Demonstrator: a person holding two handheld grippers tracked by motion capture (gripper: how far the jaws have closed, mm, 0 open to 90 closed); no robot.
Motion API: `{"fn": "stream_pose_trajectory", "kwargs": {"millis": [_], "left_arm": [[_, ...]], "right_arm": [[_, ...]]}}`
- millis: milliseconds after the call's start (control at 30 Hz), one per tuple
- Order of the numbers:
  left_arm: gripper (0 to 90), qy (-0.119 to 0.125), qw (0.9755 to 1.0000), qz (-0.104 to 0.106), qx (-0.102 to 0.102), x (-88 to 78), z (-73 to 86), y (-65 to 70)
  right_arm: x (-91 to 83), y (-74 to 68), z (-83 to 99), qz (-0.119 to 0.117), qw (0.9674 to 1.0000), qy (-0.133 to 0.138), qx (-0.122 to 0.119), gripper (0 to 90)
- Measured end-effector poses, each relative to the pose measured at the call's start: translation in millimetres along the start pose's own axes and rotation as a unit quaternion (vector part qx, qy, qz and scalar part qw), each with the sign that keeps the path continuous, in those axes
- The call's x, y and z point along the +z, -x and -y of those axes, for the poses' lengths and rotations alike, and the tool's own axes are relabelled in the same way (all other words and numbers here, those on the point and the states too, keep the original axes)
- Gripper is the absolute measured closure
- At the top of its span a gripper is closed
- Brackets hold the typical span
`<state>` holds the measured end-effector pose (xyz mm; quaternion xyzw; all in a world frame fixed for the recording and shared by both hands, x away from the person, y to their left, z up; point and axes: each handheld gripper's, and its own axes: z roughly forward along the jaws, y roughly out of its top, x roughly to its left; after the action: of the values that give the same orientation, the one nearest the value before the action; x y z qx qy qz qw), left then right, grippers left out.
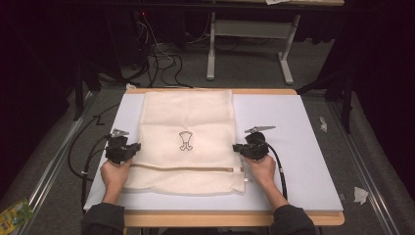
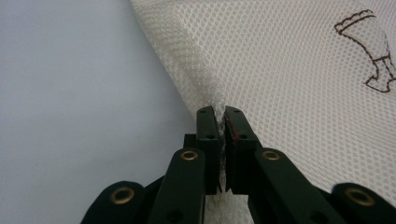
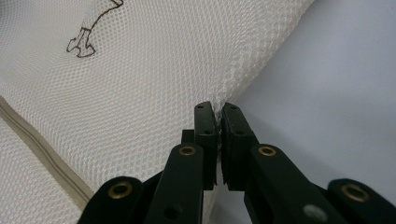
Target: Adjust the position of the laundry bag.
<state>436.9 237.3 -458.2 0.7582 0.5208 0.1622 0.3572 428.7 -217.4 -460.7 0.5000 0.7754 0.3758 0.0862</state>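
Your left gripper (image 1: 131,147) pinches the left edge of the mesh laundry bag (image 1: 188,122), lying flat mid-table (image 1: 303,147); nothing bulges inside it, and its zipper (image 1: 186,168) runs along the near end. Your right gripper (image 1: 239,148) pinches the right edge.

One mesh laundry bag (image 1: 186,142), one table (image 1: 303,127), two grippers: left gripper (image 1: 131,148), right gripper (image 1: 238,147); three paper scraps on the floor, right and near left.
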Motion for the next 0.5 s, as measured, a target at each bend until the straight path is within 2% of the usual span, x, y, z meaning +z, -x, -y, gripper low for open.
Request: {"fn": "stream_pose_trajectory", "kwargs": {"millis": [200, 500], "left_arm": [[86.4, 0.005, 0.9999, 0.012, 0.000, 1.4, -2.8, 6.7], [86.5, 0.010, 0.9995, 0.030, 0.006, 4.4, -8.4, 19.7]], "right_arm": [[-7.3, 5.2, 2.9, 0.010, 0.9999, 0.004, -0.005, 87.5], [-18.6, 15.4, 9.2, 0.019, 0.9998, 0.008, 0.000, 87.5]]}}
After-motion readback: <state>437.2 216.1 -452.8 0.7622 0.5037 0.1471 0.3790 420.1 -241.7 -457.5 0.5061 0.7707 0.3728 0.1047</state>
